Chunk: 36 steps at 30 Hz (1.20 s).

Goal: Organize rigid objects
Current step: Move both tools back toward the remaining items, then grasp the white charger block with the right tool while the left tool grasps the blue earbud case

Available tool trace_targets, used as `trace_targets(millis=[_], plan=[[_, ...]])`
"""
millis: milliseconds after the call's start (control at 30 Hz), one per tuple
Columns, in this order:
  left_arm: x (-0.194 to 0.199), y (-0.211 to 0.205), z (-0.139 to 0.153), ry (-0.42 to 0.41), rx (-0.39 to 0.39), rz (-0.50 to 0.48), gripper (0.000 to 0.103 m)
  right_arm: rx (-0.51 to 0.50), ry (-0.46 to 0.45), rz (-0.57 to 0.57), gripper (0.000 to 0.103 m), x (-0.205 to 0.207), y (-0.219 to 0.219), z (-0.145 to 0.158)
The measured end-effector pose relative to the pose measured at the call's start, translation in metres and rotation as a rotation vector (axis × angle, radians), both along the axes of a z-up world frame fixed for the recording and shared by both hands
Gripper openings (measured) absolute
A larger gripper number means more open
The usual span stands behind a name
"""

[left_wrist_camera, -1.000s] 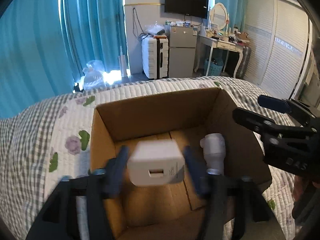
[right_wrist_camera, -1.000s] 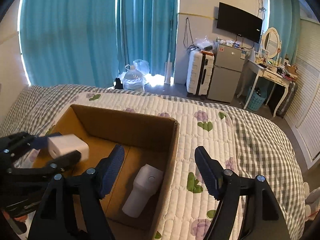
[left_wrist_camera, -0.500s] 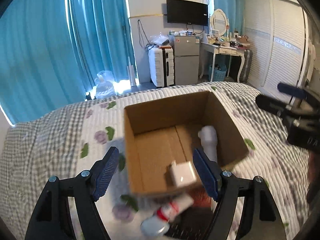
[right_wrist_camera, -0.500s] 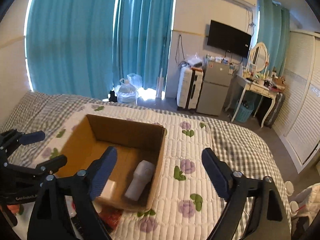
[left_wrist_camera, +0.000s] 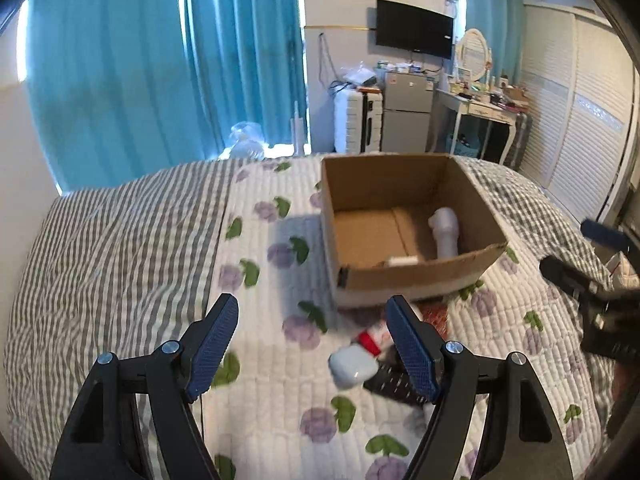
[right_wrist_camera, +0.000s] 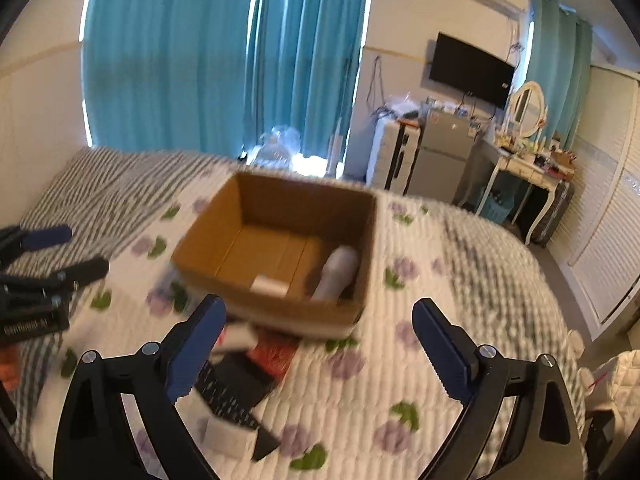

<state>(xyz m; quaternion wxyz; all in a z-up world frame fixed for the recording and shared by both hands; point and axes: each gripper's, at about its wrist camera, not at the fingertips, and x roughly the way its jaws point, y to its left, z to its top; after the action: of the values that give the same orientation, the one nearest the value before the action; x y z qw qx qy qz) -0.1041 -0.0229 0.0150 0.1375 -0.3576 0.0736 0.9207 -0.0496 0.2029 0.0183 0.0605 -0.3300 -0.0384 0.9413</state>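
1. bed quilt (left_wrist_camera: 280,376) carries everything; cardboard box (left_wrist_camera: 416,280) sits at 12–1 o'clock from the left gripper (left_wrist_camera: 316,344), open top, holding a white cylinder (left_wrist_camera: 446,232) and a small white block (left_wrist_camera: 404,260).
2. loose pile on the quilt just in front of the box's near wall: black flat item (right_wrist_camera: 236,392), reddish packet (right_wrist_camera: 276,354), white bottle with red band (left_wrist_camera: 354,360).
3. bottle lies between the left gripper's fingers, nearer the right one; long axis looks roughly 1–7 o'clock, blurred.
4. left gripper wide open, holding nothing; looks nearer the bottle.
5. right gripper (right_wrist_camera: 320,354) wide open too, empty; pile sits at its 9–10 o'clock.
6. likely snag: black item touching the bottle's side.
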Motion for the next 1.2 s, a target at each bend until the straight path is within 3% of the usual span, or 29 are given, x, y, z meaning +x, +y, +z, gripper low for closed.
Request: trace_targets(millis=[267, 533, 733, 1033, 1200], plan=[[0.01, -0.016, -0.077, -0.116, -0.015, 0.073, 0.079, 0.126, -0.087, 0.099, 0.095, 0.016, -0.036, -0.068], [0.027, -0.021, -0.119, -0.162, -0.042, 0.094, 0.079, 0.015, -0.239, 0.107, 0.095, 0.016, -0.034, -0.14], [0.029, -0.019, -0.13, -0.197, -0.038, 0.079, 0.079, -0.063, -0.308, 0.119, 0.095, 0.018, -0.034, -0.175], [0.033, -0.011, -0.129, -0.202, -0.045, 0.045, 0.079, -0.05, -0.324, 0.186, 0.094, 0.021, -0.047, -0.18], [0.037, -0.006, -0.127, -0.198, -0.06, 0.023, 0.079, -0.052, -0.345, 0.217, 0.068, 0.02, -0.051, -0.185]])
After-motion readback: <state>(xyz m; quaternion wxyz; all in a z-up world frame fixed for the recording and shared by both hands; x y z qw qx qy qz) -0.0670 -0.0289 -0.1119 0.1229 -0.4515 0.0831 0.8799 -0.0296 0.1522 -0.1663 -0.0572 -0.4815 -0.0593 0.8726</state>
